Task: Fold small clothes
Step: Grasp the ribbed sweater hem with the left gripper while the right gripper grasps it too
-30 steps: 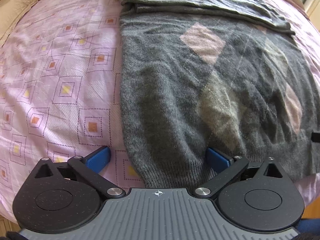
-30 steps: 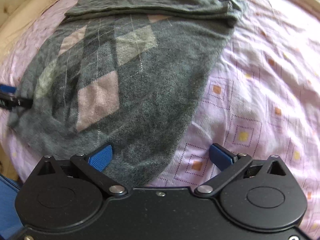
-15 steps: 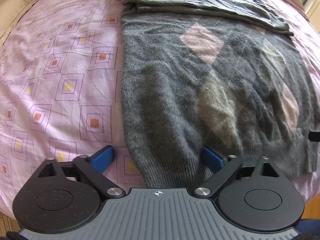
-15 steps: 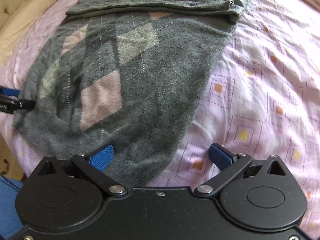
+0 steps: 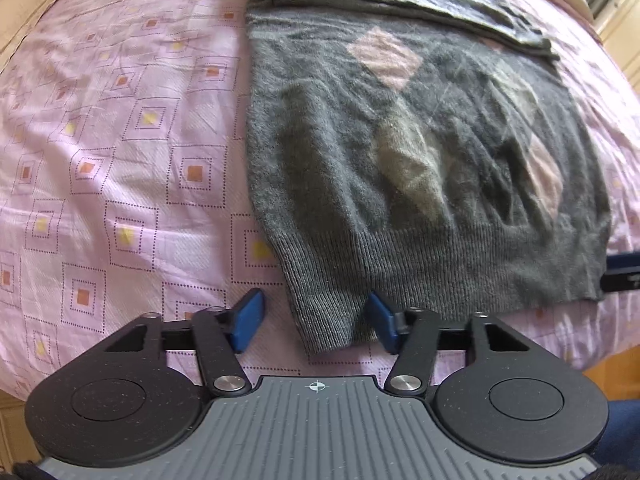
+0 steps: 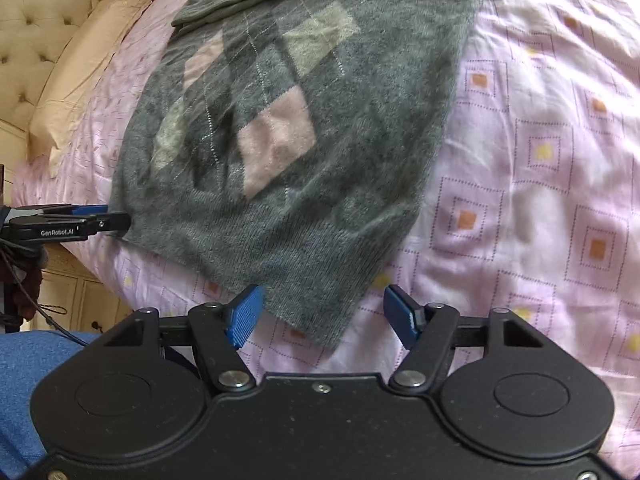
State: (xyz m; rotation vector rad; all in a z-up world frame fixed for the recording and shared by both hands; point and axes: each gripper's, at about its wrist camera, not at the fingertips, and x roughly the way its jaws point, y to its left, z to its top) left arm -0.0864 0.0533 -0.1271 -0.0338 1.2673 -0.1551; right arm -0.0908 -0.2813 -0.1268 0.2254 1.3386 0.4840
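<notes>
Left gripper (image 5: 316, 322): jaws spread, straddling the sweater's (image 5: 400, 152) near-left hem corner. Right gripper (image 6: 324, 316): jaws spread, straddling the near-right hem corner. Sweater lies flat on the bedsheet (image 6: 540, 152), ribbed hem toward the grippers, long axis running away from them, sleeves folded across the far end.

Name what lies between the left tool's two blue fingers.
The sweater's ribbed hem corner lies between the open left tool's fingers, seen in the left wrist view.
</notes>
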